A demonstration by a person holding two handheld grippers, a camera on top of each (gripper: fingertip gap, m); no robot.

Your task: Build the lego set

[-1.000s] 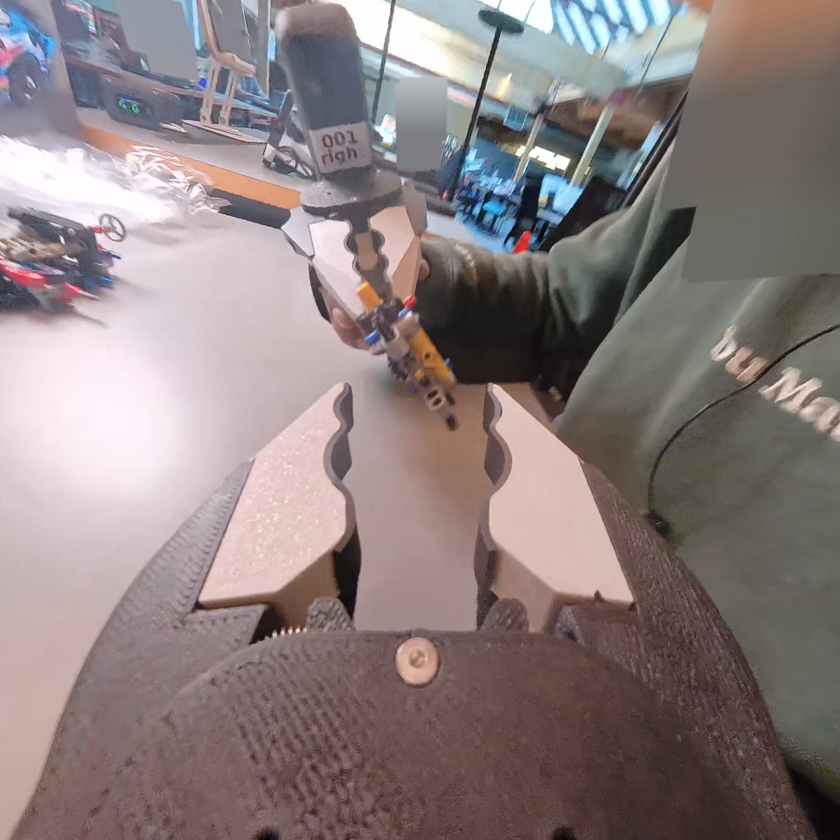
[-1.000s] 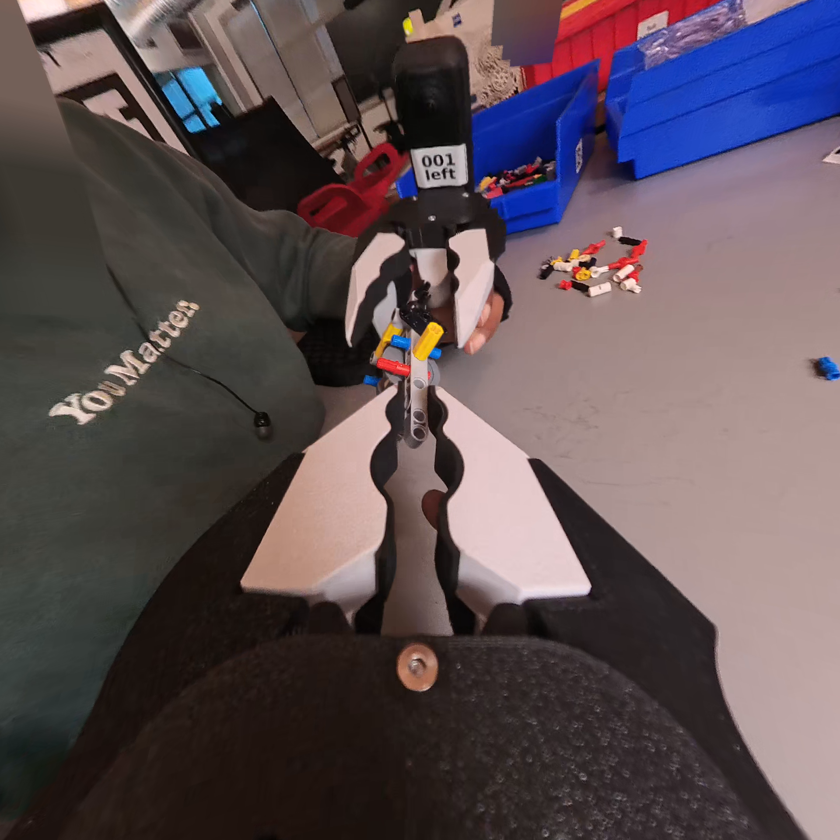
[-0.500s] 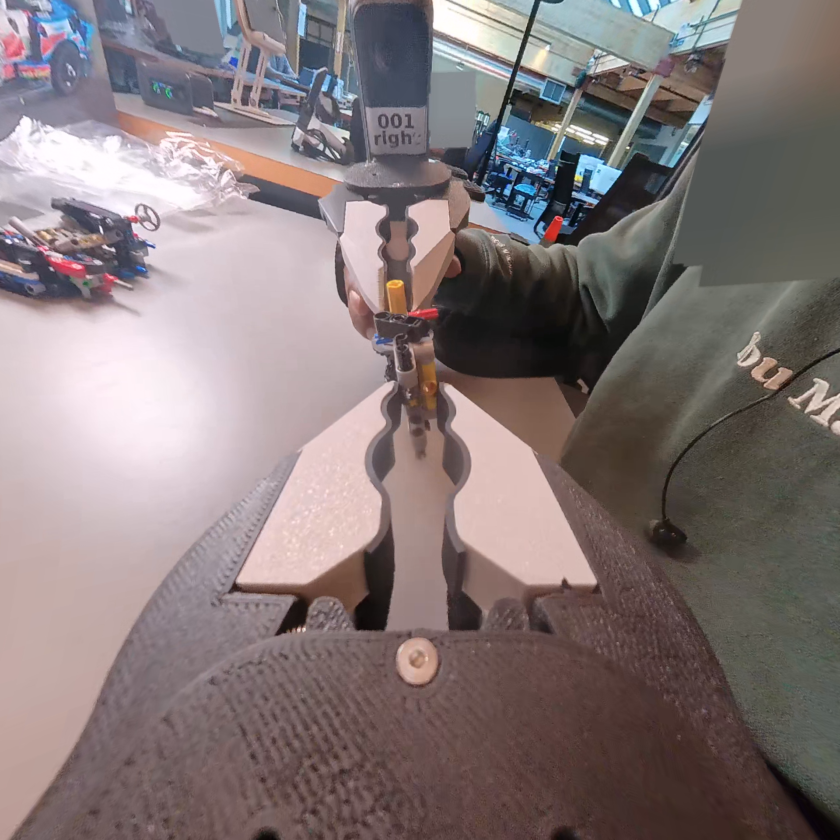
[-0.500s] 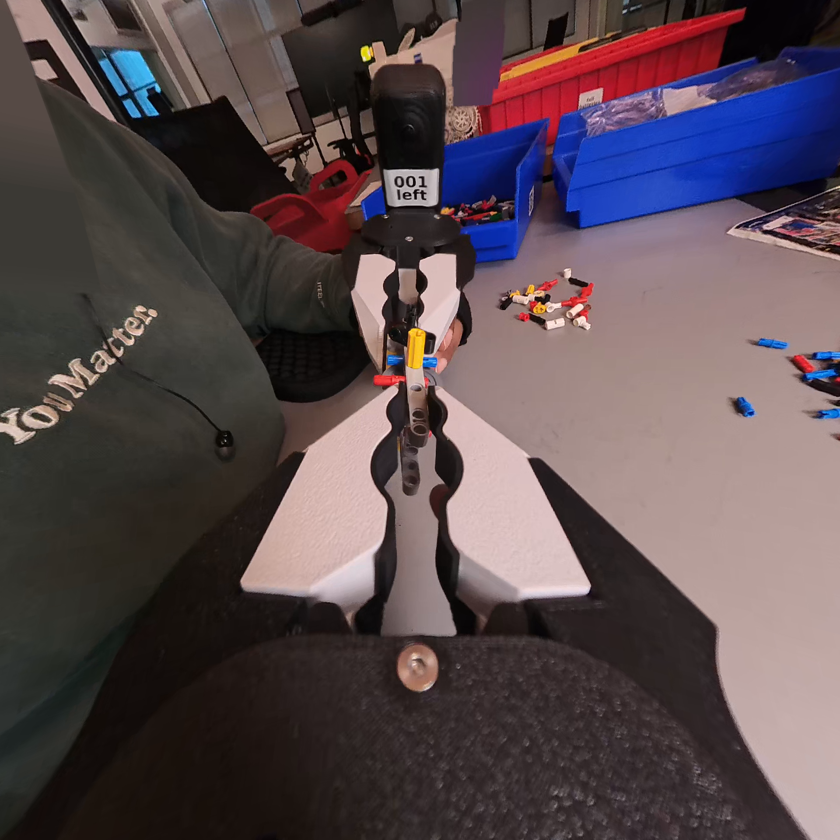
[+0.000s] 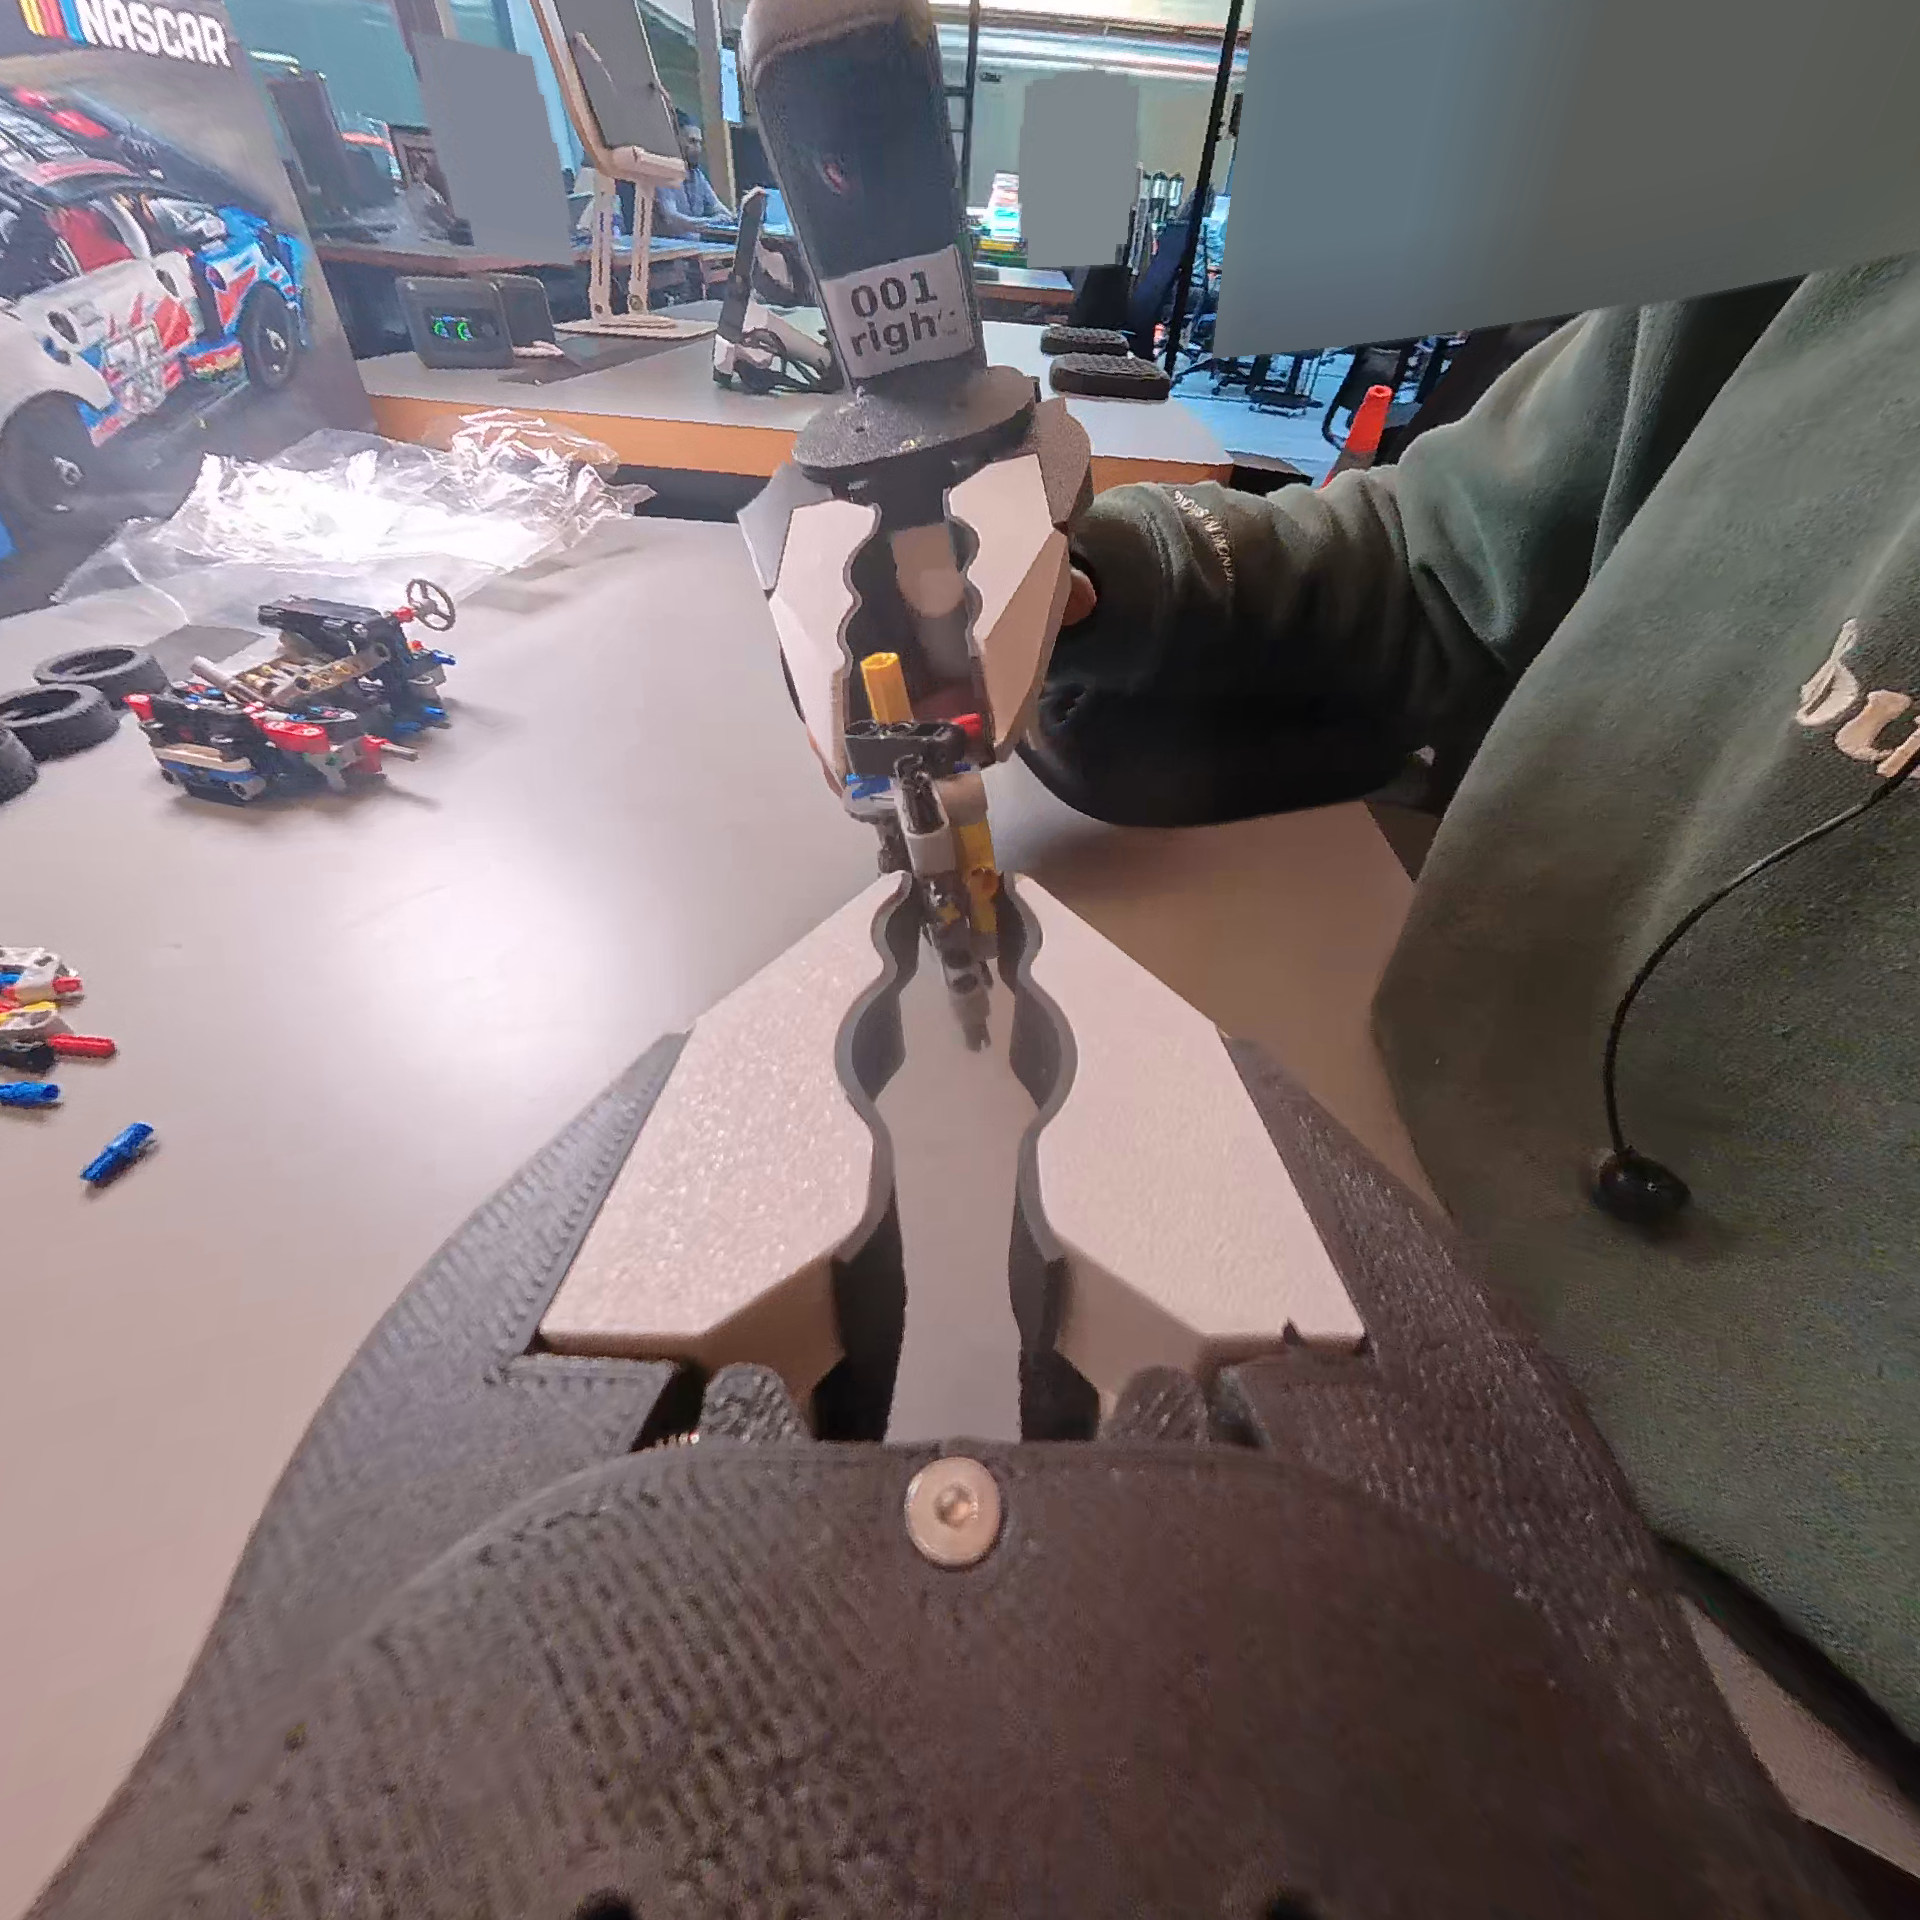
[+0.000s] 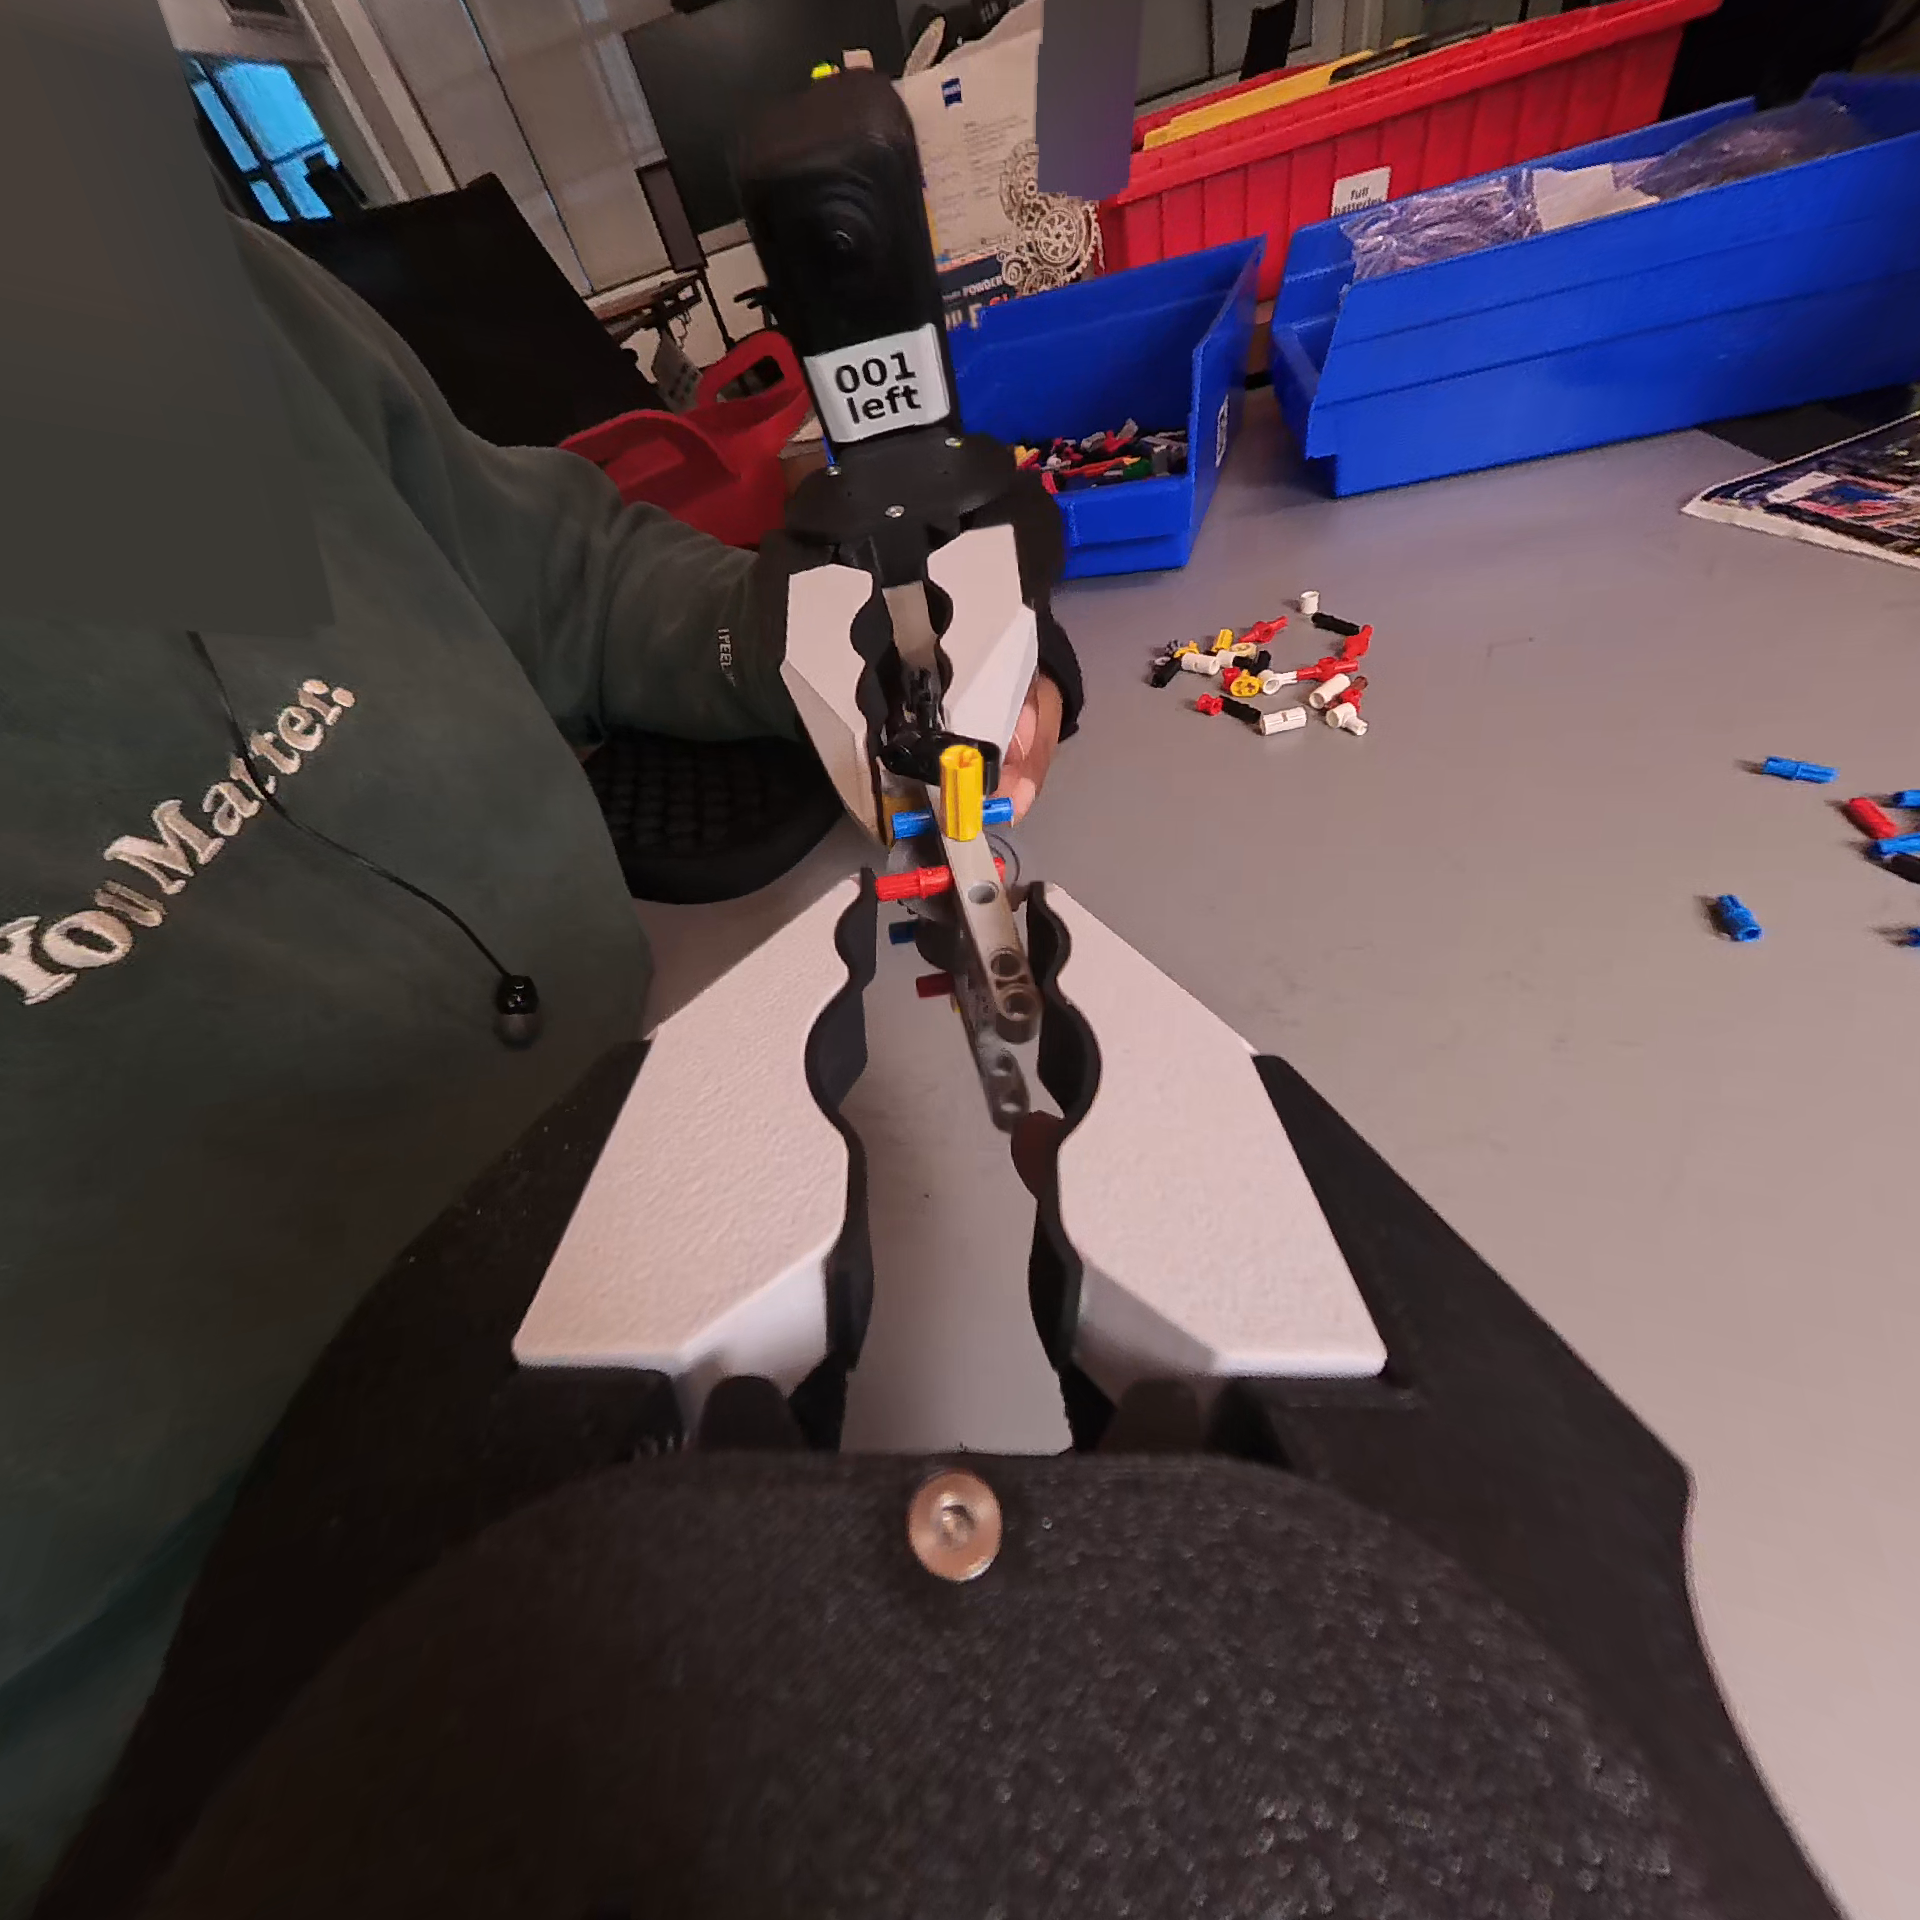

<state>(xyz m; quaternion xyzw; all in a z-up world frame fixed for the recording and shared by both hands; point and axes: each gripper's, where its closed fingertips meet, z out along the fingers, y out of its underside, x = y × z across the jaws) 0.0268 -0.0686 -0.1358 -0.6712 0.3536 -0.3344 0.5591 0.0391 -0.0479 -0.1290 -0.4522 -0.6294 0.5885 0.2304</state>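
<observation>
A small lego sub-assembly (image 5: 940, 821) of grey, yellow and black beams with red and blue pins hangs above the grey table (image 5: 416, 935), between my two grippers, which face each other tip to tip. My left gripper (image 5: 954, 899) is shut on its near end. My right gripper (image 5: 914, 717) faces it from beyond and holds the far end. In the right wrist view, my right gripper (image 6: 951, 904) is closed around the grey beam of the sub-assembly (image 6: 982, 925). The left gripper (image 6: 914, 748) shows beyond it.
A partly built lego car chassis (image 5: 296, 691), loose tyres (image 5: 62, 717), scattered pins (image 5: 42, 1029) and a clear plastic bag (image 5: 343, 499) lie on the left. A pile of loose pieces (image 6: 1268, 675), blue bins (image 6: 1122, 416), a red bin (image 6: 1403, 156) and a booklet (image 6: 1829, 499) lie on the right. The person's green sweatshirt (image 6: 208, 831) is close.
My left gripper was open a second ago and has closed on the sub-assembly's free end. The sub-assembly has swung from tilted into line between the two grippers.
</observation>
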